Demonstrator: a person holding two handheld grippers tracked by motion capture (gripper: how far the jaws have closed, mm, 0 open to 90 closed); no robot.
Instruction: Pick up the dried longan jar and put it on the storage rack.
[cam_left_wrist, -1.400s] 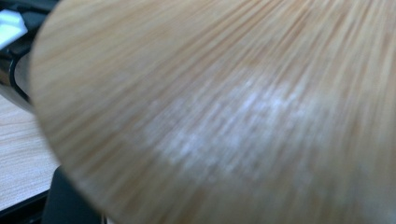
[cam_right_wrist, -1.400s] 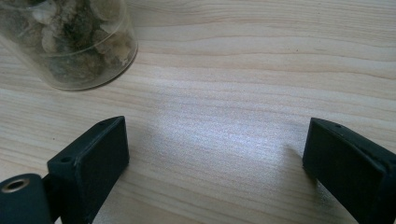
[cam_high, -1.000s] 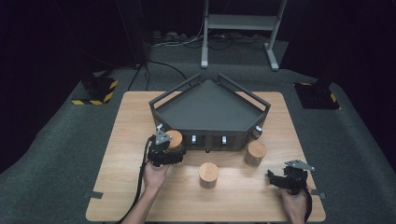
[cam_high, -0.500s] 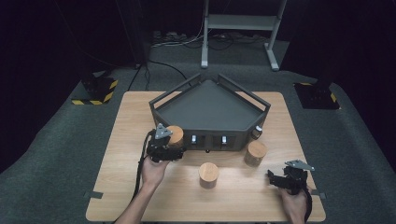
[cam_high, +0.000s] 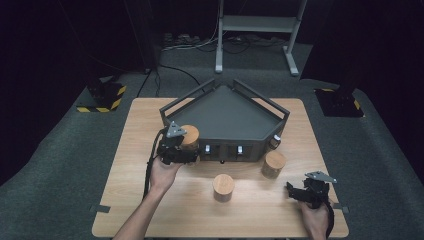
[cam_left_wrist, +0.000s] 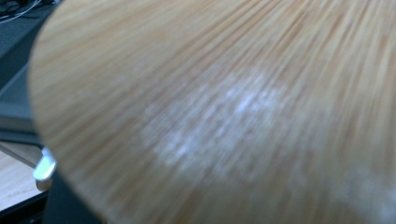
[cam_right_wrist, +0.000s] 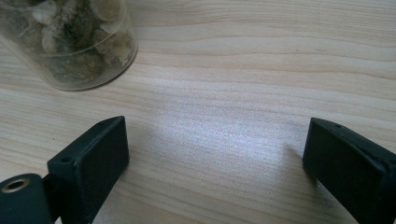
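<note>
A jar with a wooden lid (cam_high: 189, 133) hangs at the front left corner of the dark five-sided tray (cam_high: 227, 112), with my left gripper (cam_high: 186, 151) shut on it. In the left gripper view that lid (cam_left_wrist: 224, 112) sits blurred right against the camera and hides the jaws. A second jar (cam_high: 223, 187) stands on the table in front of the tray, a third jar (cam_high: 274, 164) by the tray's front right corner. My right gripper (cam_high: 295, 191) rests open on the wood at the front right. In its own view the right gripper (cam_right_wrist: 217, 154) holds nothing, and a glass jar (cam_right_wrist: 70, 42) stands beyond its left jaw.
The wooden table (cam_high: 145, 120) carries the tray at its back middle. Small switches and a knob (cam_high: 276, 139) line the tray's front wall. Dark carpet surrounds the table, with a metal stand (cam_high: 257, 22) and cables behind it.
My left gripper has risen and shifted slightly toward the tray with the jar in it. The right gripper and the other two jars have stayed put.
</note>
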